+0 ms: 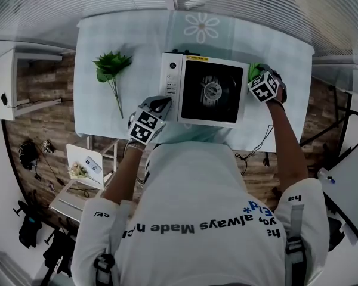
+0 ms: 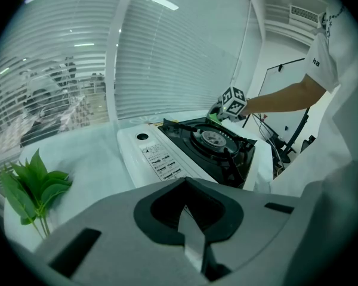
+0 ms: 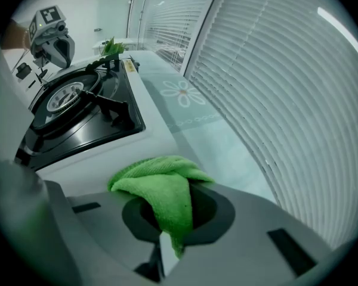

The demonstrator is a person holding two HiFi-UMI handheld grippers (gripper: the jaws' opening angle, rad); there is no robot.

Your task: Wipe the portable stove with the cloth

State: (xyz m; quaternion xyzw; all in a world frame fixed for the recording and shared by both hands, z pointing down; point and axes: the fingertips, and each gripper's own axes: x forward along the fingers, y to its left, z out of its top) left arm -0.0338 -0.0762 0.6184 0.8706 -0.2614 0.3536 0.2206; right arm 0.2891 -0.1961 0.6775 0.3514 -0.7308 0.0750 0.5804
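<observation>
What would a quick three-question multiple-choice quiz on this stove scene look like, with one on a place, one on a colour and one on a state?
1. Where does the leafy sprig lie?
A. On the burner of the stove
B. On the table, on the person's left of the stove
C. Between one gripper's jaws

2. What colour is the cloth?
A. Green
B. Red
C. White

3. How is the right gripper?
A. Wide open, with nothing in it
B. Shut on the sprig
C. Shut on the cloth

Answers:
1. B. The head view shows the sprig flat on the tabletop, apart from the stove.
2. A. The right gripper view shows the cloth bright green.
3. C. In the right gripper view the cloth is pinched between the jaws and bunches out past them.
</observation>
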